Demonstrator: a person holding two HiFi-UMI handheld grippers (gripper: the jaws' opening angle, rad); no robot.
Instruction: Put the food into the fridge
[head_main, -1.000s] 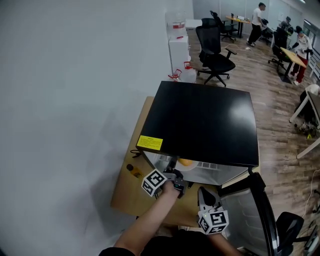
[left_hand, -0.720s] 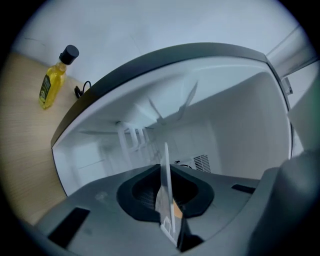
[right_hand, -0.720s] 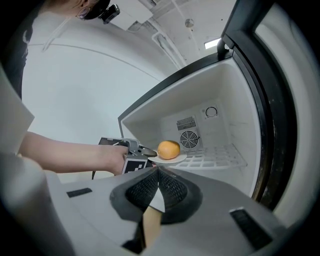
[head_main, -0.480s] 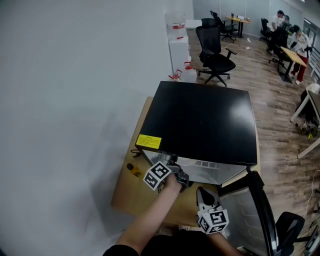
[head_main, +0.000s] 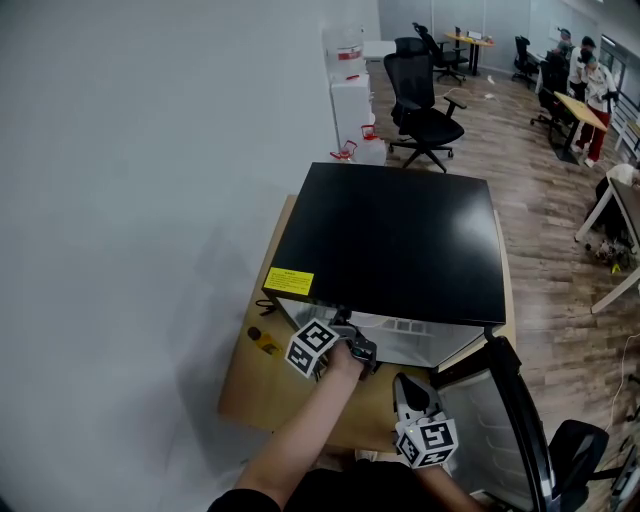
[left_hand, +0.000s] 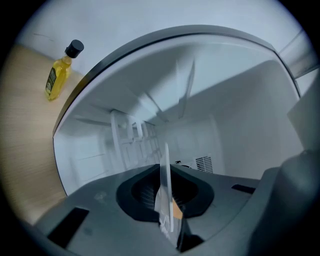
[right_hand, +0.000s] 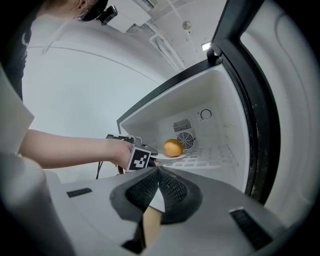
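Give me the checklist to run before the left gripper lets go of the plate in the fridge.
1. Fridge door open: ok.
2. Fruit sitting on plate: ok.
3. Plate over wire shelf: ok. Fully resting on it: cannot tell.
4. Left gripper shut on the plate's rim: ok.
5. Right gripper shut, empty, outside the fridge: ok.

The fridge (head_main: 400, 240) top is glossy black, its inside smooth white plastic. The table (head_main: 250, 390) is pale matt wood. At ten o'clock, the left gripper view shows a clear plastic bottle (left_hand: 61, 75). The plate (right_hand: 169, 156) looks smooth and white.
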